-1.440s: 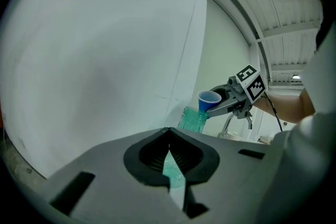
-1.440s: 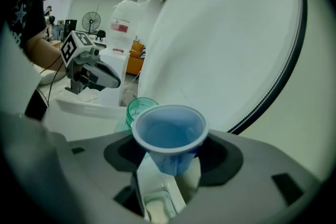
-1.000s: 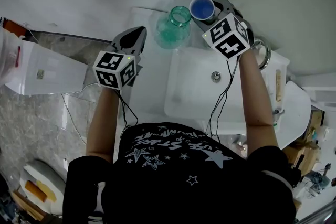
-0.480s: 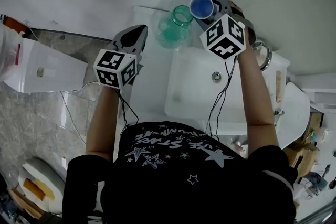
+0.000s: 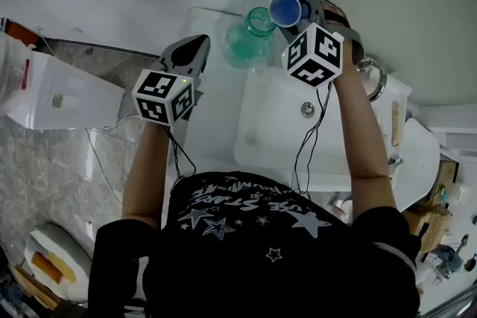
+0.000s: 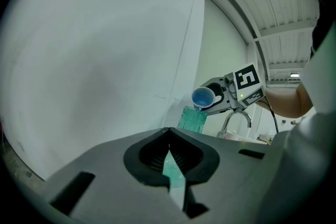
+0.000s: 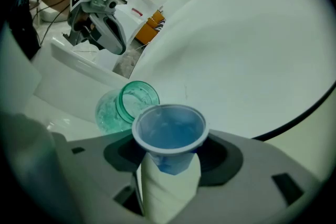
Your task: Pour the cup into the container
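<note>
Right claw [image 5: 299,10] with cup [image 5: 286,9] (blue), now nearer the jar [image 5: 248,42]

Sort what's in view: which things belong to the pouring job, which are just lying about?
Job: small blue plastic cup, tilted in the right hand-held gripper; green-tinted clear jar beneath its lip.
Lying about: white sink basin; chrome tap; white box; left hand-held gripper, shut, empty.

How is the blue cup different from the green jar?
The blue cup is small; the green jar is bigger. The blue cup is solid blue; the green jar is see-through. The blue cup is tipped in the right tongs; the green jar stands upright on the white counter. Both have round open tops.
</note>
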Available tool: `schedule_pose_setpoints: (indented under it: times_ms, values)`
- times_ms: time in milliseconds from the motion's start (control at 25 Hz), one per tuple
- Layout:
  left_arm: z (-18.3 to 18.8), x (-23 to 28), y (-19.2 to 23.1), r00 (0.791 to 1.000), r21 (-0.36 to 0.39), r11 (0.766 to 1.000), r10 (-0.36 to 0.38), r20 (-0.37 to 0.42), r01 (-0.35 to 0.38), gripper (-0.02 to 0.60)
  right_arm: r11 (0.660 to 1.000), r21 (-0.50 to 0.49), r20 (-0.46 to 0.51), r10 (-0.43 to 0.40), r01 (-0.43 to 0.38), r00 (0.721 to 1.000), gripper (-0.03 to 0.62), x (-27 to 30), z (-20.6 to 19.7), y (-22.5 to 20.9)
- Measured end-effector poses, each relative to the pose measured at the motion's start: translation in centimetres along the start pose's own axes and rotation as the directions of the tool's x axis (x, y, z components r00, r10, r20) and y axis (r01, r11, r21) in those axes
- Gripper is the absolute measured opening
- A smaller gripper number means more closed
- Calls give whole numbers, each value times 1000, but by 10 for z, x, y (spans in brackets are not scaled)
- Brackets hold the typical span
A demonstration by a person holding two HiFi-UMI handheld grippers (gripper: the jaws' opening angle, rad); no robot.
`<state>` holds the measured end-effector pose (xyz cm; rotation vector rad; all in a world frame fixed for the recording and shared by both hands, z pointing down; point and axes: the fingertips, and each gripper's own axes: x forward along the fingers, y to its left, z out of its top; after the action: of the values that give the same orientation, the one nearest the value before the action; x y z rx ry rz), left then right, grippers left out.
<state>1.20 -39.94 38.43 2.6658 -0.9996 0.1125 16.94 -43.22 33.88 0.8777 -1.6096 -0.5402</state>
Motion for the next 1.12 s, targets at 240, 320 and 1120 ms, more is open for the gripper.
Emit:
schedule_pose_setpoints:
  times_ms: [240, 320, 1120]
  values:
    - [0, -1, 1, 1000, 0, 1000, 1, 2, -1, 9, 998, -57, -24, -37, 36, 999, 284, 1, -1, -5]
    - [1, -2, 1, 1000, 0, 1000, 3, 5, -3, 9, 997, -68, -29, -49, 47, 998, 282, -1, -1, -7]
    - [1, -21, -5, 1000, 13, 999, 30, 10, -30, 9, 985, 171, 70, 24, -36, 997, 282, -17, 5, -2]
